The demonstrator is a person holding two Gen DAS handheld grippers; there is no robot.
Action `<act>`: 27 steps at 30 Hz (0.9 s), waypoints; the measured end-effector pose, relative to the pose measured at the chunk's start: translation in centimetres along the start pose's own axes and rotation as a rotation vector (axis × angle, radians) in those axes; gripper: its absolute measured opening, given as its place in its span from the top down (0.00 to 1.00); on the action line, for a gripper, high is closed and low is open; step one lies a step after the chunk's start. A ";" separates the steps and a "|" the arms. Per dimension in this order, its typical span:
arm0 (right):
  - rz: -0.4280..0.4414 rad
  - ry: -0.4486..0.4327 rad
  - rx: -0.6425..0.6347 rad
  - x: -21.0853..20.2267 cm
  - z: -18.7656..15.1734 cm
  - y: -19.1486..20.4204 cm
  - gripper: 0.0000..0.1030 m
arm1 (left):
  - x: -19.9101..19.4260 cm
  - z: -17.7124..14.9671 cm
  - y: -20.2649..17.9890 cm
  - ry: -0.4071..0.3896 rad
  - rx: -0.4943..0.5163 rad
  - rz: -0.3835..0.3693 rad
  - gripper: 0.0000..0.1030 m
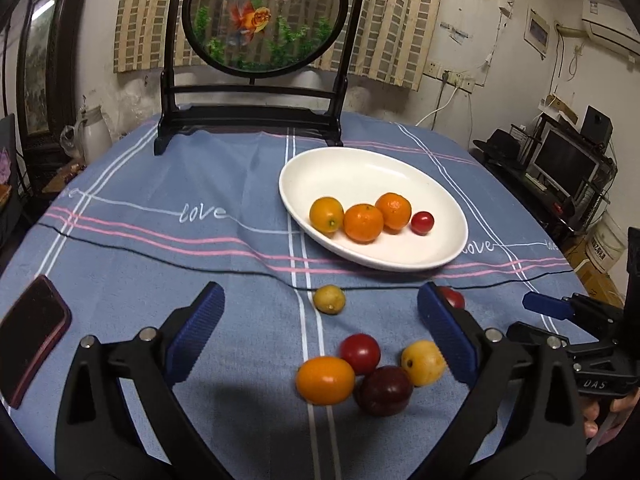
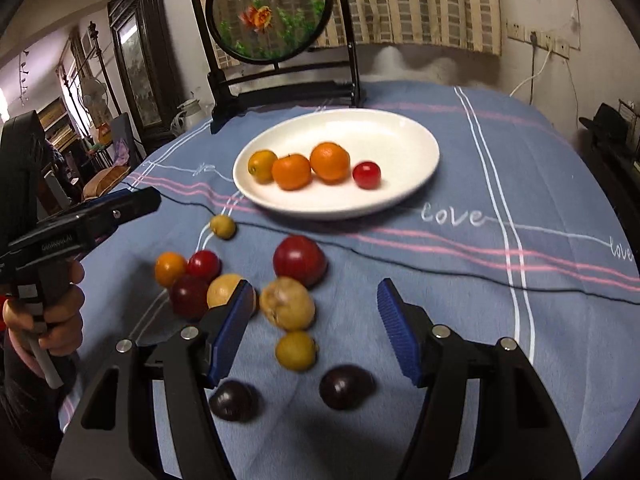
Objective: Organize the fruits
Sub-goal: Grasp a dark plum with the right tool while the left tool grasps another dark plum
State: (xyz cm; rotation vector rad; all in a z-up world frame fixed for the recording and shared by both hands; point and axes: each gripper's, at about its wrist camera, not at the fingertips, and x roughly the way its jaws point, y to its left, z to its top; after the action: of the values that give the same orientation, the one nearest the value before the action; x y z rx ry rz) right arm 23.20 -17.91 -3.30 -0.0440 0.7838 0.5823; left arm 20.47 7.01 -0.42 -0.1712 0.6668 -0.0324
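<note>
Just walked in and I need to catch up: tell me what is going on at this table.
A person is sorting fruit with a handheld gripper in each hand. The white plate already holds four pieces: three orange fruits and a small red one. Roughly ten more pieces lie loose on the blue tablecloth, in front of the plate. The left gripper and right gripper both hover open over that pile, holding nothing.

A blue striped cloth (image 1: pixel 160 248) with "love" lettering covers the counter. At its far edge stands a round goldfish screen (image 1: pixel 266 14) in a dark frame. A dark phone (image 1: pixel 32 340) lies at the left. A thin black cord (image 1: pixel 160 254) crosses the cloth.
</note>
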 end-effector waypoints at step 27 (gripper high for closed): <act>-0.057 0.184 -0.082 1.2 -4.0 0.0 0.51 | -0.6 -1.4 0.4 0.006 0.018 0.025 0.04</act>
State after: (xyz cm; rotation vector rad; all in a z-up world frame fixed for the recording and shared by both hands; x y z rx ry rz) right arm 21.29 -18.34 -7.02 -0.1966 0.9340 0.5609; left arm 19.12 7.20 -1.24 -0.1459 0.6748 -0.0154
